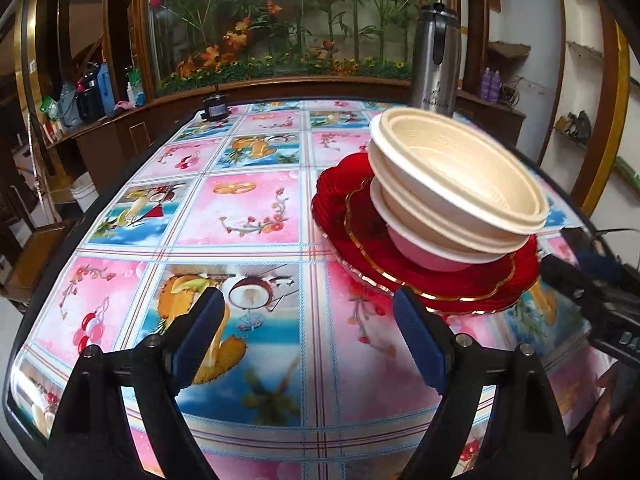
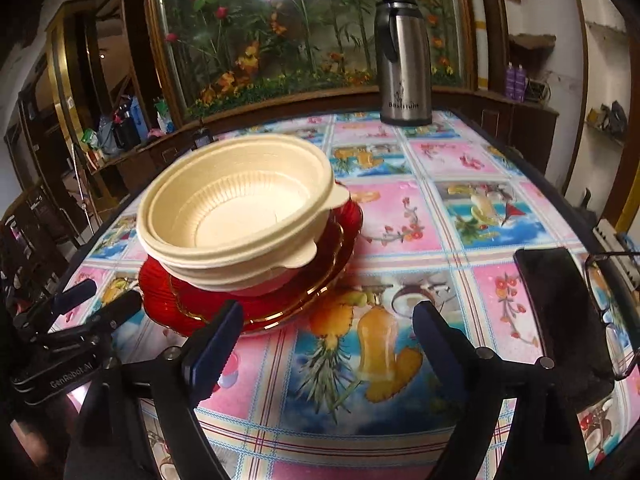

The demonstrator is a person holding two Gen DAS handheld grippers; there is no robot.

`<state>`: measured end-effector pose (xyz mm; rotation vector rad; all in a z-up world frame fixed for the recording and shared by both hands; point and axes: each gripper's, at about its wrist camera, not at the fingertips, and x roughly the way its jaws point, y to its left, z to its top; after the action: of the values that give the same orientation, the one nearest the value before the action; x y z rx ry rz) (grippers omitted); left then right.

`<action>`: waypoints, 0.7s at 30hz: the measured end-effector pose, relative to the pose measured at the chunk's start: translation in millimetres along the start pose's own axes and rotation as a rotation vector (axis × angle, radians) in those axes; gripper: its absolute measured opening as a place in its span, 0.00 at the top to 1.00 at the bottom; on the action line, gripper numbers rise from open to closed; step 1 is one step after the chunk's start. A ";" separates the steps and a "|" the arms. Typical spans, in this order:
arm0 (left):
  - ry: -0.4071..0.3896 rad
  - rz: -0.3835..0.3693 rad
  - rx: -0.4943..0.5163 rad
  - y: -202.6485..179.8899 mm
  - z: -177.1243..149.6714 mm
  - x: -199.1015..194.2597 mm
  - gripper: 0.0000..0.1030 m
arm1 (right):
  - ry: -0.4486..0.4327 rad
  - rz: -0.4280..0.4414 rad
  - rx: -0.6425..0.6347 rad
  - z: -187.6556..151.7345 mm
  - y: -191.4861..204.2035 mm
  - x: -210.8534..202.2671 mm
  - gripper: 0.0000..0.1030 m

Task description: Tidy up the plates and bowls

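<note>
A: Location? Grip state?
B: Cream bowls nested on red plates, mid-tablecloth. Left gripper and right gripper both wide, empty.
A: Handling?
B: Likely light, thin, flexible bowls; plates probably brittle, slippery. Best taken at rims.

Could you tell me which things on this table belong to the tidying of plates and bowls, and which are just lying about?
Part of the job:
- cream bowls, stacked
- pink bowl beneath them
- red plates under the bowls

Just lying about:
- steel flask
- black phone
- glasses
- small black object at the far edge
</note>
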<state>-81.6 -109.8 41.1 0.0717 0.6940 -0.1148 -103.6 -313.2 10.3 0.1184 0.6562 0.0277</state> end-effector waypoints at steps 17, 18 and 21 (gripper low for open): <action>0.031 0.096 0.060 -8.5 1.9 1.3 0.15 | -0.030 -0.012 -0.015 -0.2 4.1 -5.1 0.01; 0.028 0.101 0.063 -8.9 1.8 1.0 0.15 | -0.031 -0.015 -0.016 -0.3 4.6 -5.3 0.01; 0.018 0.112 0.070 -9.3 1.5 -1.0 0.15 | -0.026 -0.019 -0.016 -0.2 4.3 -4.6 0.01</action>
<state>-82.6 -119.1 42.6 0.1784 0.7021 -0.0312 -107.3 -309.2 13.5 0.0974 0.6305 0.0130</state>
